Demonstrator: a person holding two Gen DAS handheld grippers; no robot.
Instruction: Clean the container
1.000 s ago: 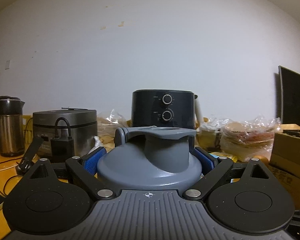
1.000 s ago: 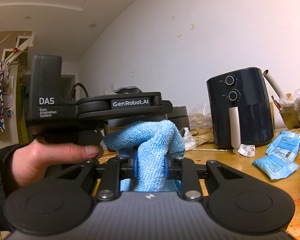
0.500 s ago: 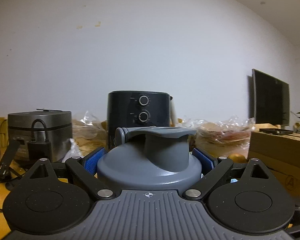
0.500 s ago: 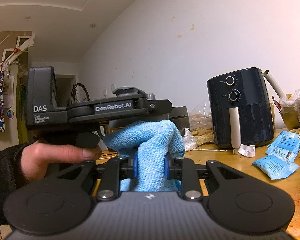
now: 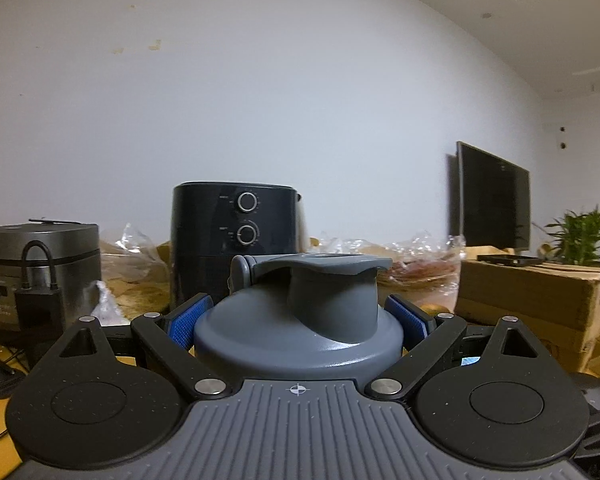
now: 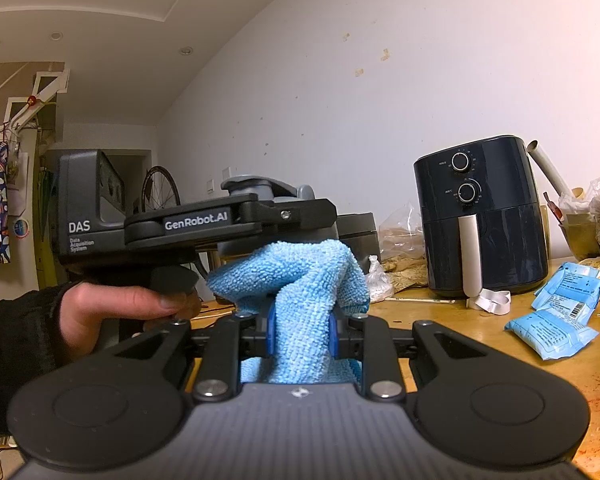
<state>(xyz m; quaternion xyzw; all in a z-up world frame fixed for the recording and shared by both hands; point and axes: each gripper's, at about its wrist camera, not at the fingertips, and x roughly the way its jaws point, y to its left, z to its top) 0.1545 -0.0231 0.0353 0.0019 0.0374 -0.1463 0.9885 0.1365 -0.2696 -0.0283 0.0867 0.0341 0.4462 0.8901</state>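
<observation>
My left gripper [image 5: 299, 322] is shut on a grey container [image 5: 300, 332]; its blue pads press both sides just under the flip-top lid. Seen from the right wrist, that same left gripper [image 6: 300, 216] is held level by a hand [image 6: 120, 304], with the container's lid [image 6: 260, 188] rising above it. My right gripper [image 6: 300, 332] is shut on a light blue microfibre cloth [image 6: 300, 280]. The bunched cloth stands just in front of the container's side, below the left gripper's fingers. I cannot tell whether they touch.
A dark air fryer [image 6: 484, 216] stands at the back of the wooden table [image 6: 500, 344], with blue packets [image 6: 552, 320] to its right. A rice cooker [image 5: 40, 252], a cardboard box [image 5: 532, 292], a monitor [image 5: 492, 200] and food bags line the wall.
The left wrist view has swung right: kettle gone, fryer and cooker slid left, monitor and plant came in. Seen from the right wrist, the left gripper has turned slightly. The right gripper and cloth have kept still.
</observation>
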